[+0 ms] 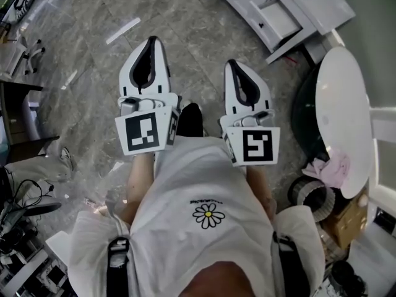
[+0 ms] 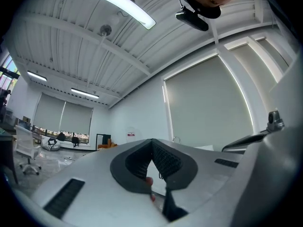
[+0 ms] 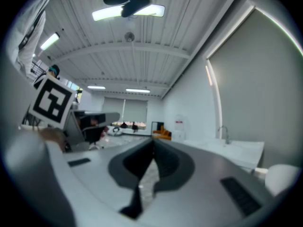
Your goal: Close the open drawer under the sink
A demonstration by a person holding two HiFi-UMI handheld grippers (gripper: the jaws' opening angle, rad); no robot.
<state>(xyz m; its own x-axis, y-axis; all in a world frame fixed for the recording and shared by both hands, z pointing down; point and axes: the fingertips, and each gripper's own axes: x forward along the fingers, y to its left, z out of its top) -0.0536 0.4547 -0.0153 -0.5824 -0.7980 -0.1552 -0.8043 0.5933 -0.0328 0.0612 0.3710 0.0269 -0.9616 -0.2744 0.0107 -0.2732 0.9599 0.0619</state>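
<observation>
Left gripper and right gripper both closed on nothing, drawer seemingly open, well apart across floor

A lab-like office: ceiling strip lights, swivel chair (cable-strewn desks).

The cabinet around the open drawer is cut off by the top edge. Below the drawer, the hands are hidden behind the left tongs and right tongs.
</observation>
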